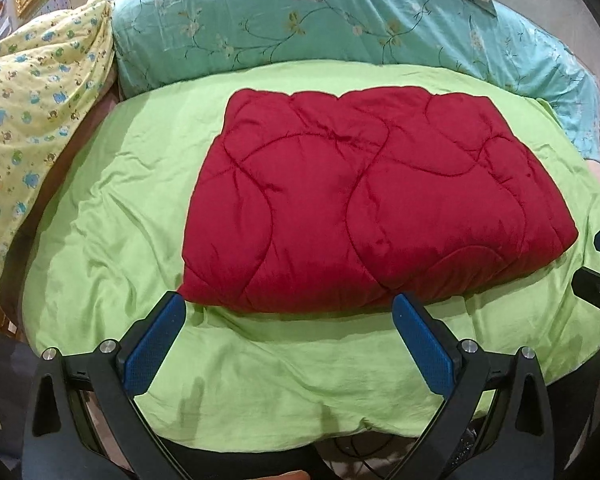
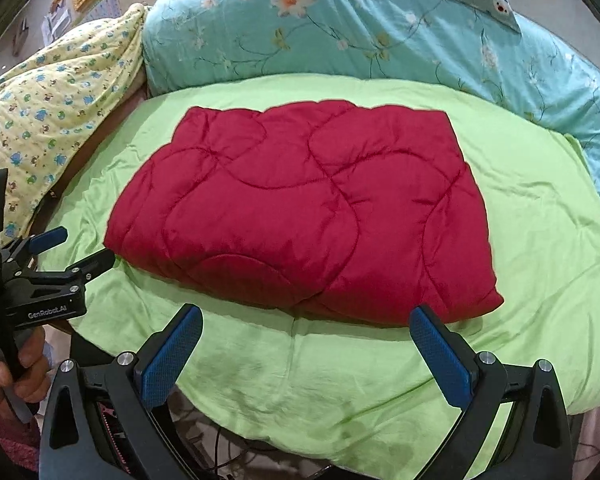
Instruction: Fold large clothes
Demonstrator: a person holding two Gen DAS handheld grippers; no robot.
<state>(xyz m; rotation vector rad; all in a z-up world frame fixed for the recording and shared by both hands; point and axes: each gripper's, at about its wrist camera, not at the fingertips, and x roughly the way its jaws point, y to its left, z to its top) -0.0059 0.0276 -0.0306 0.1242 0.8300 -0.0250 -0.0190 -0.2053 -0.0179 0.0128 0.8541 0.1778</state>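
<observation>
**Red quilt folded on the green sheet, both grippers spread in front of it**

The red quilt (image 1: pixel 364 200) lies folded into a thick rectangle in the middle of the green sheet (image 1: pixel 112 208), flat, stitching curves facing up. The left gripper (image 1: pixel 290 304) hovers at its near edge, blue fingers (image 1: pixel 156 344) wide apart, holding nothing, the left tip just at the quilt's near-left corner. The right gripper (image 2: pixel 308 316) sits at the same near edge further right, fingers equally spread and empty, its right tip close to the quilt's near-right corner. A hand (image 2: pixel 8 368) grips the left tool's handle. Behind the quilt, a turquoise floral duvet (image 2: pixel 340 36) is bunched up, a yellow printed blanket (image 1: pixel 32 112) heaped left.
</observation>
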